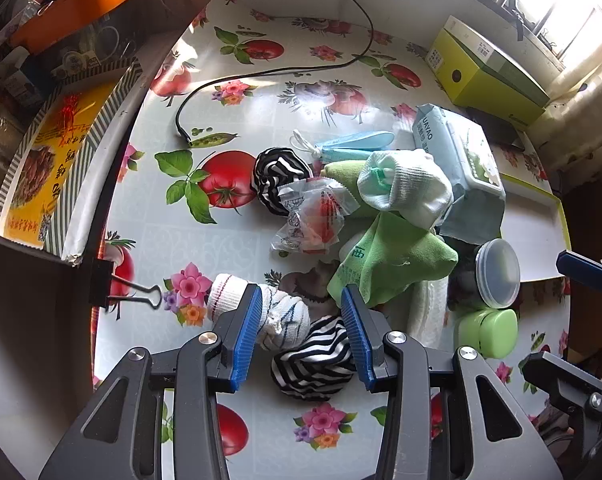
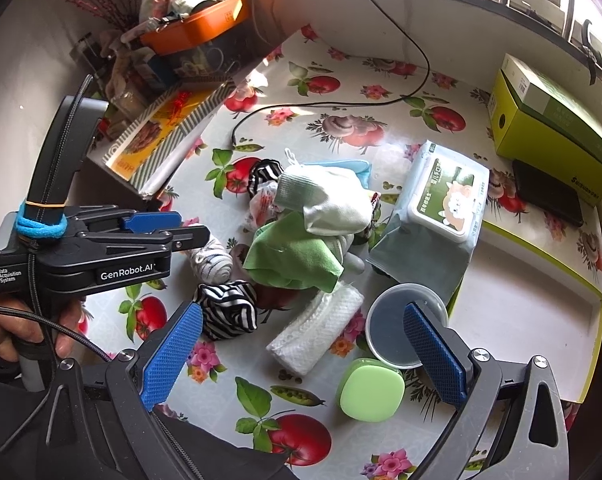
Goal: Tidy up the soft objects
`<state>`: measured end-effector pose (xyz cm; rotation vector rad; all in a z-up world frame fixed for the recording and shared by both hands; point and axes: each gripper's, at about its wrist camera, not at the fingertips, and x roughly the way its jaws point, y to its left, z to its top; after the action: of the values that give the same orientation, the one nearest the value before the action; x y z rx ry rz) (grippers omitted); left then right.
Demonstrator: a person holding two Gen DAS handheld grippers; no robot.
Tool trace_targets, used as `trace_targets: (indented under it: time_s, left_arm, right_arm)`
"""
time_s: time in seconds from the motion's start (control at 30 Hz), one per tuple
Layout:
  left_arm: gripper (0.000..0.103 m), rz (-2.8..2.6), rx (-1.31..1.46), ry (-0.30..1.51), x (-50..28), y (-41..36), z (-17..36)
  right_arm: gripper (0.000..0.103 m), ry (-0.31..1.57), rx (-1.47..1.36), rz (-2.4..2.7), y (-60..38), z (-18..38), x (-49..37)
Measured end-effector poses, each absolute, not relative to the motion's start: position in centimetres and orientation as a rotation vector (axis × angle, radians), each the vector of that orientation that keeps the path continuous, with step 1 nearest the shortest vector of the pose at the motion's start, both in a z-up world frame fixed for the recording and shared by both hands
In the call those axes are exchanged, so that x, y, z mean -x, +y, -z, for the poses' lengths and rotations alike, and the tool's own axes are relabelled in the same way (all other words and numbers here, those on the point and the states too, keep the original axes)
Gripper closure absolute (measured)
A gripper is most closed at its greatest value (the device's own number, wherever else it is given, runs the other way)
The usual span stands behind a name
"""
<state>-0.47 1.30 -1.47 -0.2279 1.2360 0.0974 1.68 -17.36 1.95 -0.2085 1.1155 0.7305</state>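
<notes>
While both grippers gape empty, left gripper (image 1: 301,332) straddles white rolled sock (image 1: 281,316) beside striped sock (image 1: 315,360) near table's (image 1: 221,248) front edge; right gripper (image 2: 301,360) hovers; next: descend, pinch

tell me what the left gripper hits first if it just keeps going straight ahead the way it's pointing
Most likely the nearer black-and-white striped sock bundle, lying between the open fingers of the left gripper. The white rolled sock sits just beside its left pad and might be brushed too; depth is hard to judge.
</notes>
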Motion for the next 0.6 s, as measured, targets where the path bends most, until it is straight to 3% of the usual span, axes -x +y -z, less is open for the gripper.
trace_targets:
  time_s: [0.6]
  left_arm:
    - [0.06,-0.107,0.236,1.251,0.53,1.69,2.11]
  right_arm:
    - [0.002,1.137,0.208,-0.725,-16.98,-1.42,-2.15]
